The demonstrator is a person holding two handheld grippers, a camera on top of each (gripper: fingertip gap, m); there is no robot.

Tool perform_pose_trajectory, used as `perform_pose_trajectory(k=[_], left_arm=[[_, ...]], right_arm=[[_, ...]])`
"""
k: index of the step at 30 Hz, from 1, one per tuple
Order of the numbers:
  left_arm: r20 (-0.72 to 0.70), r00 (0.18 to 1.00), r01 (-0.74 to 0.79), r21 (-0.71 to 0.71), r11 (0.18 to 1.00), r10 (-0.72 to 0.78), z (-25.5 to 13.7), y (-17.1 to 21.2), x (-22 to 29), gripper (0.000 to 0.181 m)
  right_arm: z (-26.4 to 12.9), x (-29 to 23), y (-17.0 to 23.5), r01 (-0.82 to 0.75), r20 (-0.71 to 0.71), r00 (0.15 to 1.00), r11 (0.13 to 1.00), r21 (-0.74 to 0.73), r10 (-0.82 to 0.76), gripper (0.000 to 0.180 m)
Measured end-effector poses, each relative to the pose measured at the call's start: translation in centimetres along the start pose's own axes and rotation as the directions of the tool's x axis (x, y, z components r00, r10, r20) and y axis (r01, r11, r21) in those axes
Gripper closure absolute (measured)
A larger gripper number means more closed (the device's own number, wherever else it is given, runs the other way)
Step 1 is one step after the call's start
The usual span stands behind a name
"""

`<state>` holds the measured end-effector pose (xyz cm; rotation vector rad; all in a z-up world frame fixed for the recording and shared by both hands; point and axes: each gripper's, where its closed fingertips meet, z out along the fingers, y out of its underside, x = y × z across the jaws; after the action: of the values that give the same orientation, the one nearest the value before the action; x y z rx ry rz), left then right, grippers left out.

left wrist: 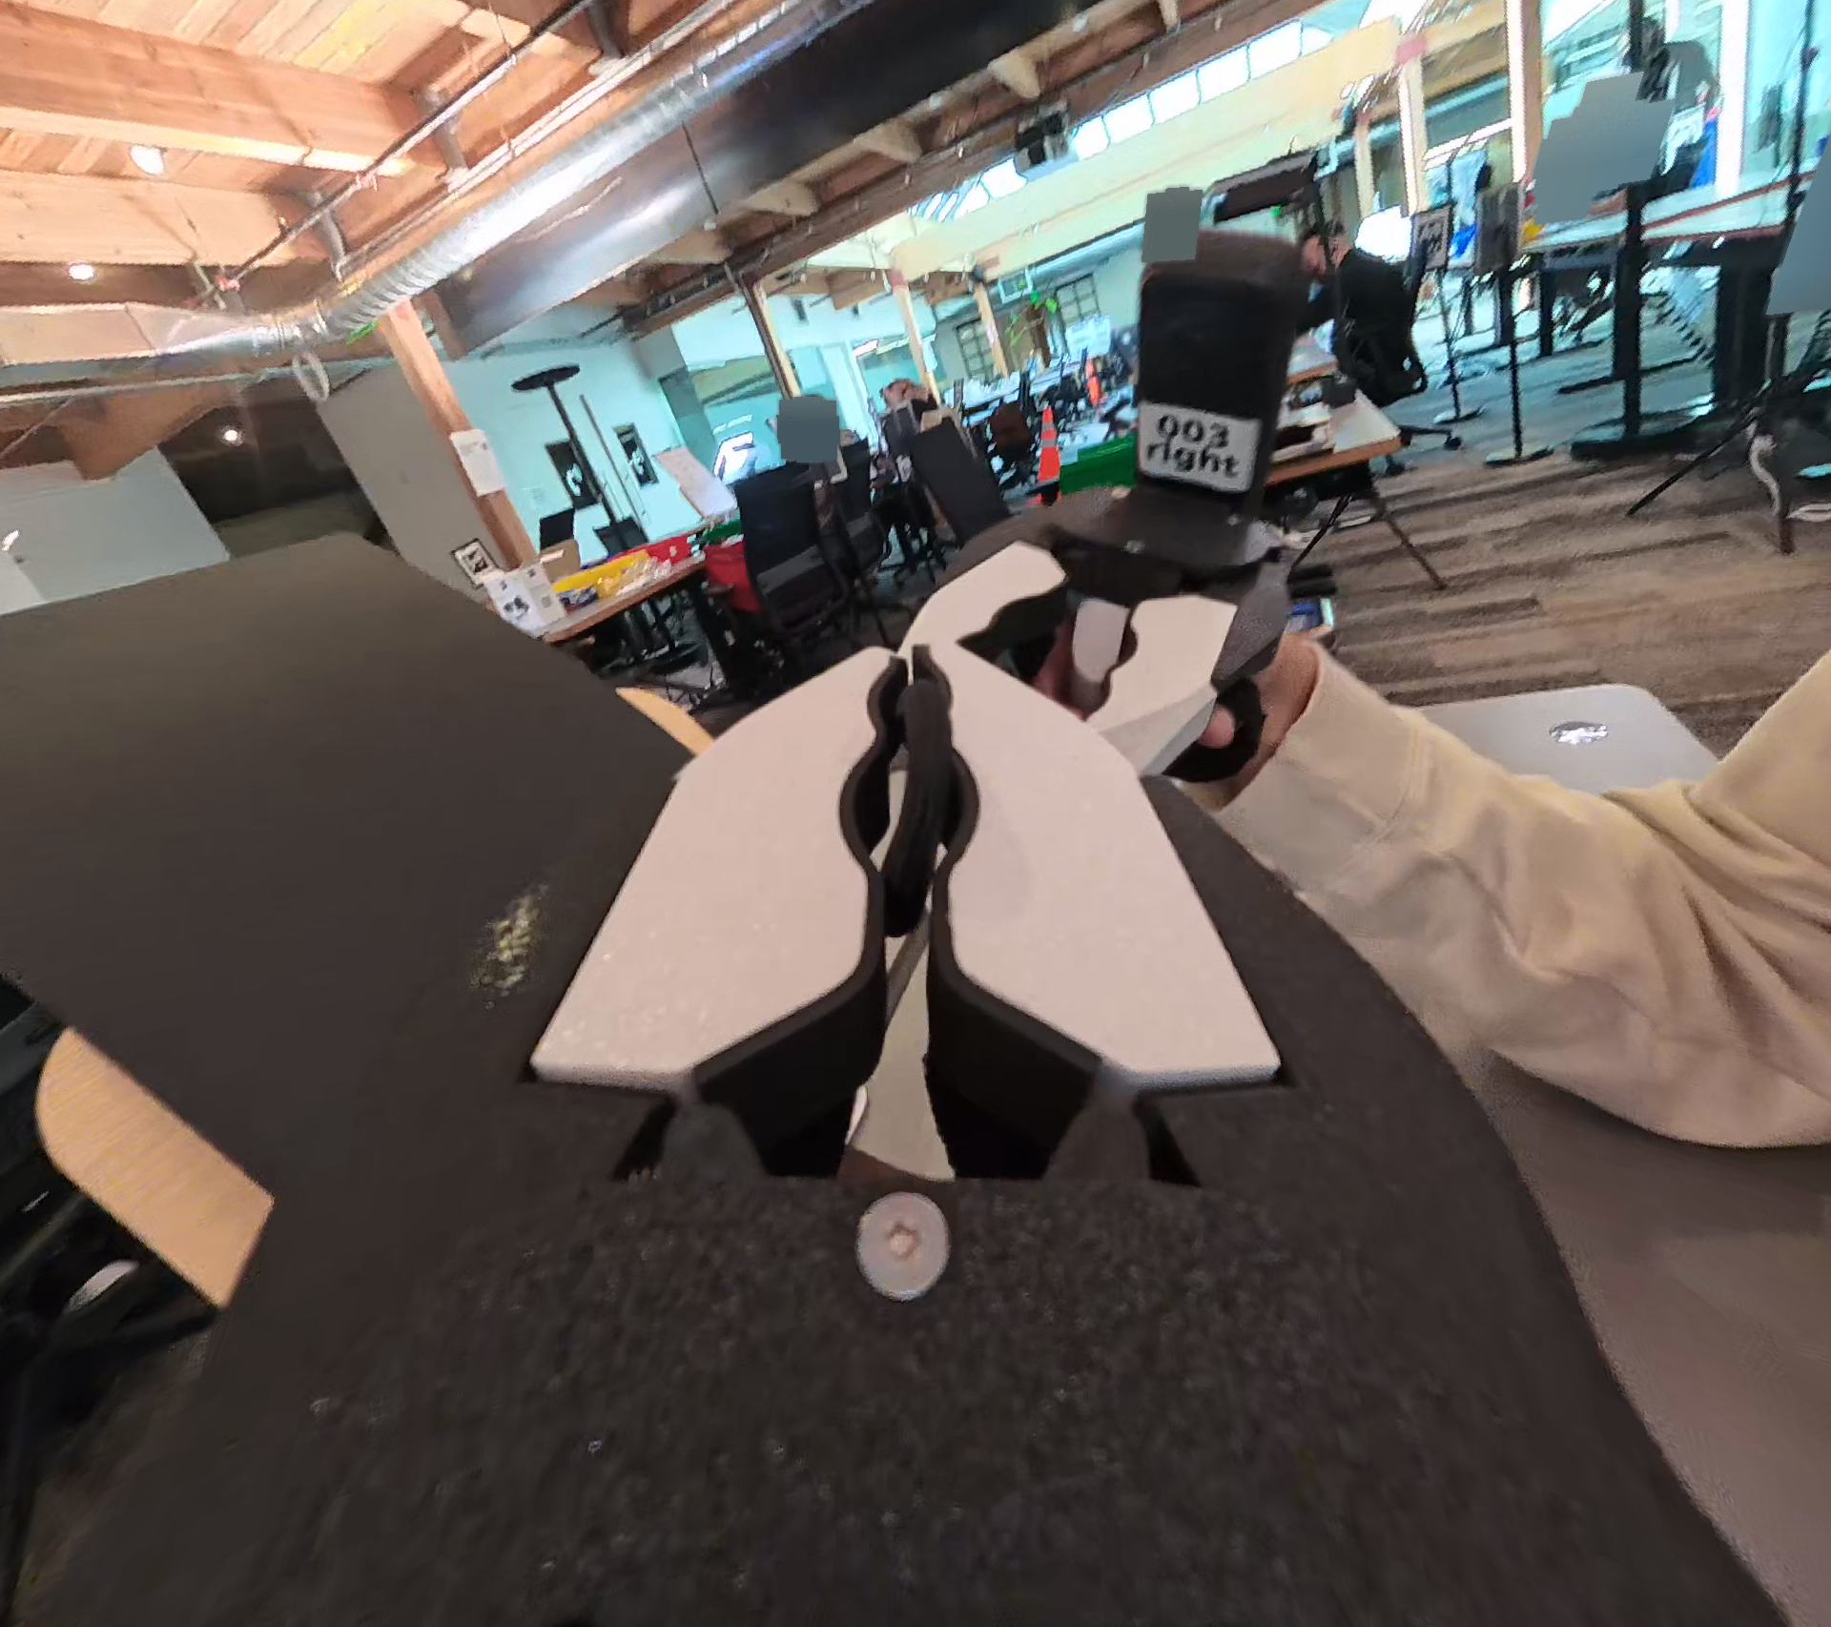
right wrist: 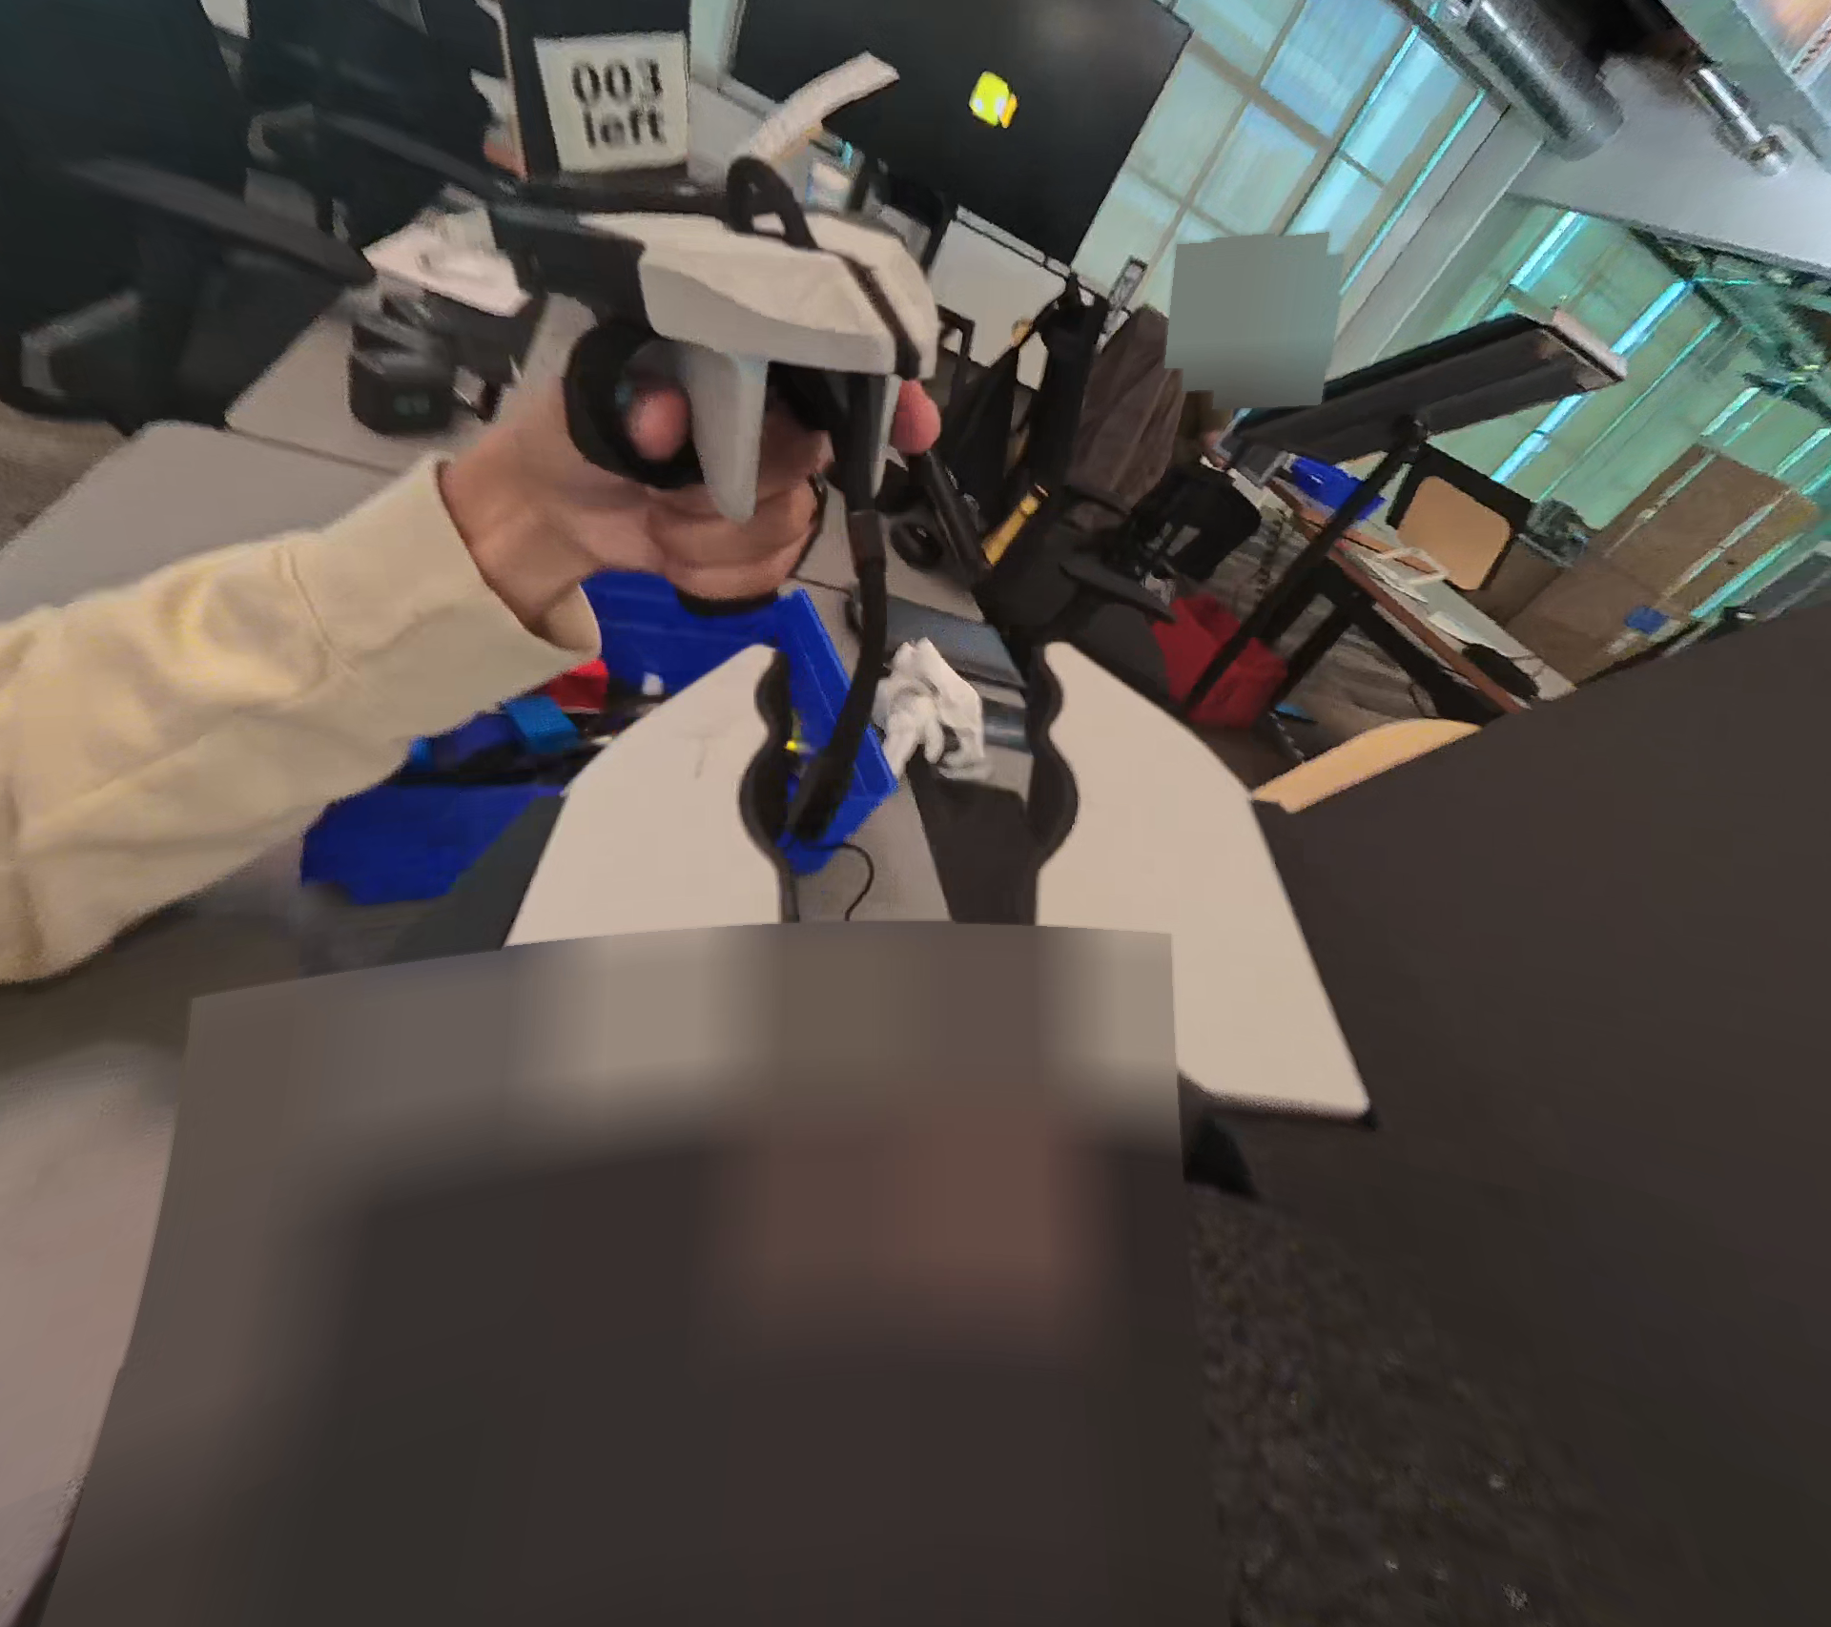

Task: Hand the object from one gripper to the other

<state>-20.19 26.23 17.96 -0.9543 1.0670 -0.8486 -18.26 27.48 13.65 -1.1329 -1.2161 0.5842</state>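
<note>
**Black cable clamped in your left gripper, right gripper spread**

Office desks, chairs and wooden ceiling beams fill the background. Your left gripper (left wrist: 910, 678) has its two fingers pressed together on one black cable (left wrist: 916, 797), which sits in the wavy gap between them. From the right wrist view, that cable (right wrist: 860, 668) hangs down below the left gripper (right wrist: 907, 336) and its lower end dangles between the two spread fingers of your right gripper (right wrist: 907, 668), close to the left-hand finger; contact cannot be told. Each gripper carries one white label with printed writing. One blue bin (right wrist: 694, 658) sits on the desk below.
</note>
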Motion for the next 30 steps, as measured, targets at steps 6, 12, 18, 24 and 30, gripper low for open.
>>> perform_pose_trajectory(k=[6,12,18,24,30], left_arm=[[0.009,0.999,-0.033,-0.127,0.991,0.034,1.3,2.2,0.2,0.18],[0.028,0.996,-0.07,-0.257,0.964,0.08,2.3,4.6,0.1,0.18],[0.109,0.988,-0.066,-0.349,0.935,0.11,3.0,6.1,-1.2,0.179],[0.124,0.987,-0.051,-0.382,0.923,0.105,3.5,7.3,-1.5,0.171],[0.171,0.985,0.061,-0.453,0.889,0.019,3.2,8.9,-1.9,0.142]], right_arm=[[0.4,-1.1,-0.7,0.097,-0.027,0.995,0.995,-0.024,-0.097,0.141],[1.8,0.0,2.5,0.189,-0.07,0.976,0.966,-0.175,-0.204,0.166],[1.9,1.0,4.4,0.198,-0.054,0.974,0.947,-0.253,-0.218,0.174],[0.9,2.7,5.5,0.174,-0.086,0.974,0.933,-0.316,-0.211,0.174],[-4.1,8.3,4.4,0.077,-0.372,0.901,0.928,-0.364,-0.221,0.173]])
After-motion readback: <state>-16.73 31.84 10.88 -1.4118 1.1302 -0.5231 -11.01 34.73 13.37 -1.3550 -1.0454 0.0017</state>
